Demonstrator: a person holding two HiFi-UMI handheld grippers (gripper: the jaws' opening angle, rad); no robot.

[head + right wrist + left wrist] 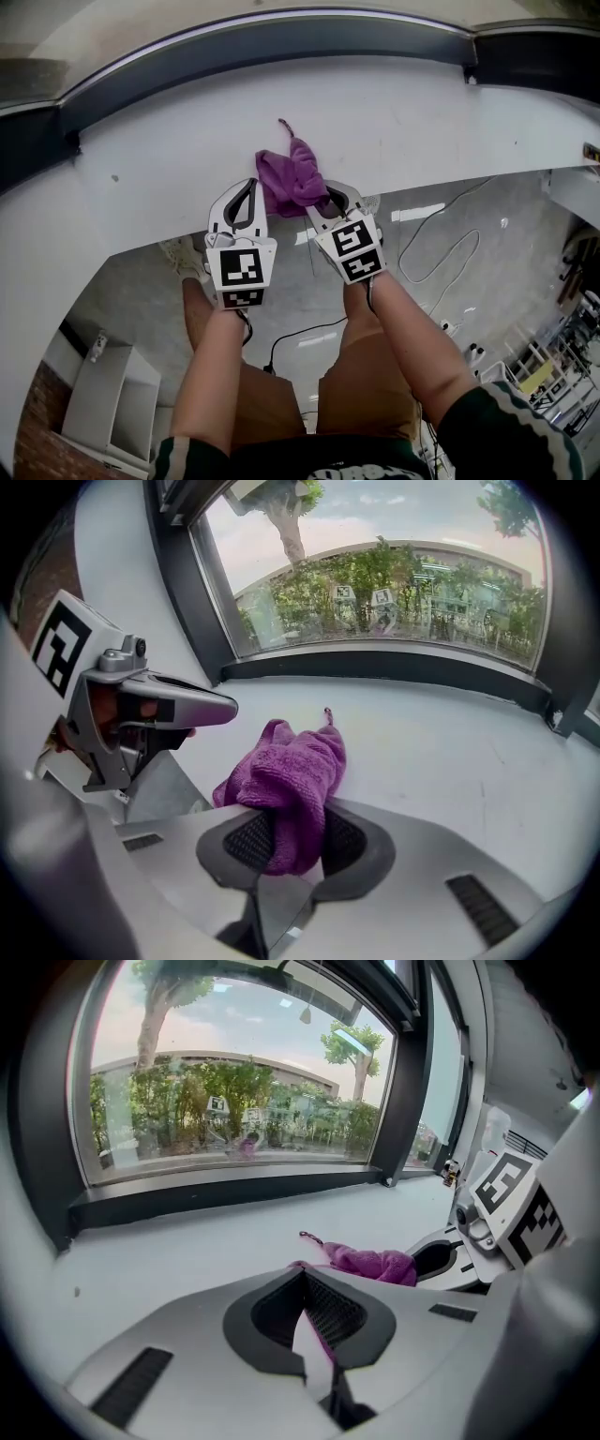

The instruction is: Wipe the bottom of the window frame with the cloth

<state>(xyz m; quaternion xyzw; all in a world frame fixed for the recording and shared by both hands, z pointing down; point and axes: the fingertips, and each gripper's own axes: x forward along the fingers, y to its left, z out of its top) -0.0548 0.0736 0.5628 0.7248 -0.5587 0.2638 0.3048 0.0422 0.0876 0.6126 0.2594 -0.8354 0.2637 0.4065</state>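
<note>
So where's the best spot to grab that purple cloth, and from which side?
Probably the thick bunched fold at the near edge of the cloth, coming from the room side, where the right gripper is shut on it. That leaves the heap free on the sill towards the window frame. The thin loop at the far end looks too slight.

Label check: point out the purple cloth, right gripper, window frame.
purple cloth [281, 771]: right gripper view, bunched middle.
right gripper [295, 841]: right gripper view, between fingertips.
window frame [234, 1191]: left gripper view, bottom rail.
</note>
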